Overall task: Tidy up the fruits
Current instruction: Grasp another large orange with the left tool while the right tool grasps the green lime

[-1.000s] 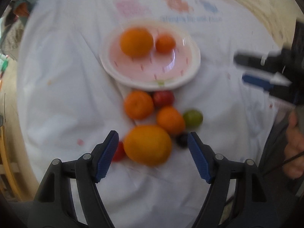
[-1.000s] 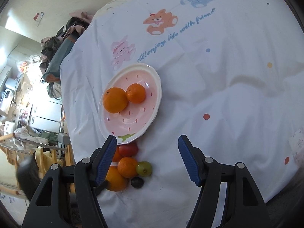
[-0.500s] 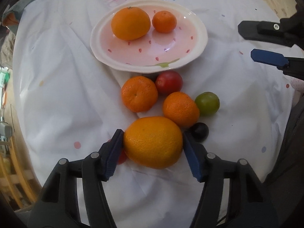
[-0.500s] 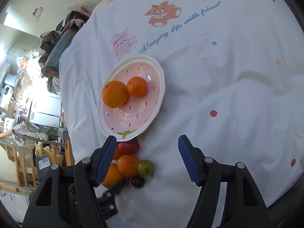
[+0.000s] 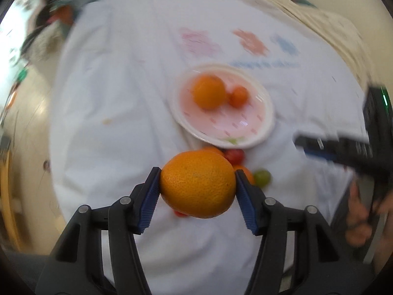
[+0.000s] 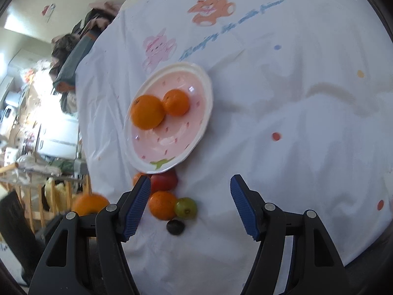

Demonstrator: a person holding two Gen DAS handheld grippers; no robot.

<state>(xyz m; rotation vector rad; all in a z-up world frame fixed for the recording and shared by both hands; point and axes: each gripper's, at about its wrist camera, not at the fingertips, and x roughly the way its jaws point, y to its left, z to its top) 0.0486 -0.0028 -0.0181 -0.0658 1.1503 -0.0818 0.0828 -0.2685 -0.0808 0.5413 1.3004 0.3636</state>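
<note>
White printed tablecloth [image 6: 282,113] over the table, cluttered room off to one side.
Pink plate [image 6: 205,113] carries an orange [image 6: 147,115] and a mandarin [image 6: 176,102]. Big orange [image 5: 197,184] sits squarely between my left tongs' [image 5: 197,191] blue pads [image 5: 149,196], both pressing its sides, clear above the cloth. Loose fruit below the plate: mandarin [image 6: 162,204], red tomato [image 6: 164,181], green fruit [image 6: 186,208], small dark one [image 6: 175,227]. My right tongs [image 6: 189,209] gape empty, hovering over that cluster.
</note>
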